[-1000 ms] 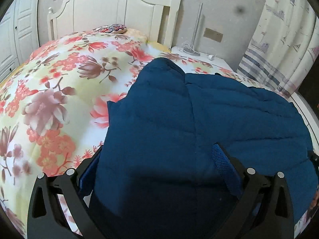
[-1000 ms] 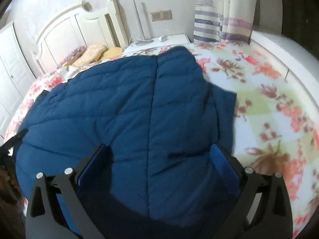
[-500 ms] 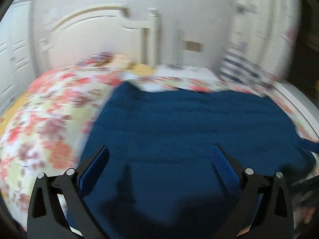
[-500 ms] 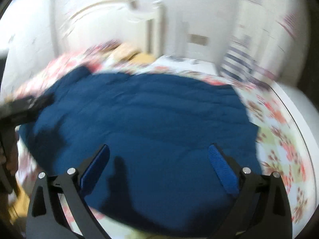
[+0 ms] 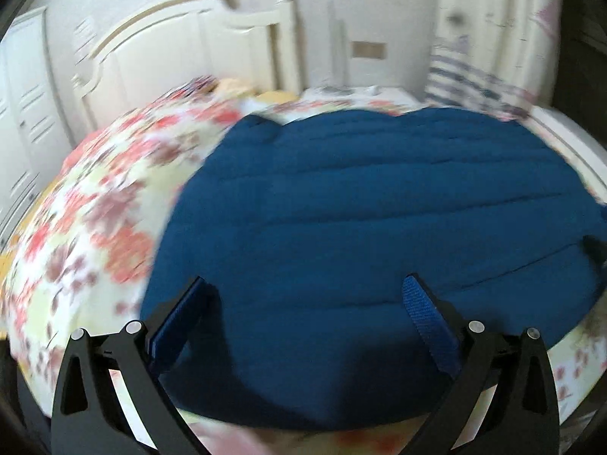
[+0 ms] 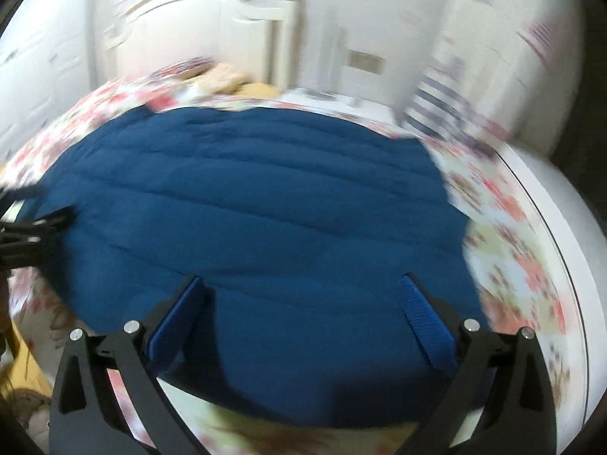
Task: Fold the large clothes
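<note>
A dark blue quilted jacket (image 5: 371, 220) lies folded and flat on the floral bedspread (image 5: 95, 204); it also shows in the right wrist view (image 6: 258, 220). My left gripper (image 5: 303, 303) is open and empty above the jacket's near edge. My right gripper (image 6: 299, 299) is open and empty above the jacket's near edge. The left gripper's tip (image 6: 41, 220) shows at the left edge of the right wrist view, by the jacket's left side. The right gripper's tip (image 5: 595, 246) shows at the right edge of the left wrist view. Both views are motion-blurred.
A white headboard (image 5: 182, 49) stands at the far end of the bed, with pillows (image 6: 224, 79) below it. A white nightstand (image 5: 360, 94) and striped curtain (image 5: 474, 76) are at the back right. A white bed rail (image 6: 550, 197) runs along the right.
Both grippers have pulled back and risen from the jacket, staying open. The views have swung, so the jacket now lies crosswise with its near edge and the bedspread in front visible.
</note>
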A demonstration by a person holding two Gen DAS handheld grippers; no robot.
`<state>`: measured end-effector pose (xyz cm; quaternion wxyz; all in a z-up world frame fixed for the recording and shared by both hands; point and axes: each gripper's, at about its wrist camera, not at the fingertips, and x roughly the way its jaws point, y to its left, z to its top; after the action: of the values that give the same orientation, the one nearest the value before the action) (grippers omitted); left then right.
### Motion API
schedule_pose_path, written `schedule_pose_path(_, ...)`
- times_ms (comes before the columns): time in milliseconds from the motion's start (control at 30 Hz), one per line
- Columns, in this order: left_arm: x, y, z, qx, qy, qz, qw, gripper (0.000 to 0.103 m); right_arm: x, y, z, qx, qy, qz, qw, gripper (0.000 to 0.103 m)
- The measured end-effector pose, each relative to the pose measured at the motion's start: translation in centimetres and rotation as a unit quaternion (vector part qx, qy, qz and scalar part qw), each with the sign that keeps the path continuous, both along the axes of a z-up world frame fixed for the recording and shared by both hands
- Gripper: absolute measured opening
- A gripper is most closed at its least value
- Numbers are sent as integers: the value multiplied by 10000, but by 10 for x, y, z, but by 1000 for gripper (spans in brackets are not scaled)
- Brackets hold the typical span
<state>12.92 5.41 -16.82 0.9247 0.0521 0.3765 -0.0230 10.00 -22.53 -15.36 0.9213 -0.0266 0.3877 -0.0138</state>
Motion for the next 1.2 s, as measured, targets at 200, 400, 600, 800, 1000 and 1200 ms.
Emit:
schedule_pose_path(200, -4, 0, -10, 172, -58, 13, 9998, 99, -1, -25, -19, 557, 87, -23, 9984, 101)
schedule_pose_path(400, -4, 4, -12, 114, -99, -30, 9999, 99, -20, -35, -4, 859, 2, -196, 9961, 100)
schedule_pose_path(600, -1, 6, -13, 55, -104, -45, 9999, 99, -88, -51, -1, 2110, -148, 110, 9773, 100)
schedule_pose_path(800, -1, 6, -13, 29, -114, -56, 9999, 99, -105, -49, -33, 2381, 384, 38, 9705, 100)
schedule_pose_path(1000, -2, 4, -13, 51, -120, -50, 9999, 99, -67, -45, -33, 2465, 309, -16, 9686, 101)
schedule_pose_path(1200, -1, 3, -13, 38, -95, -92, 9999, 99, -6, -67, -39, 4028, -218, -886, 9107, 101)
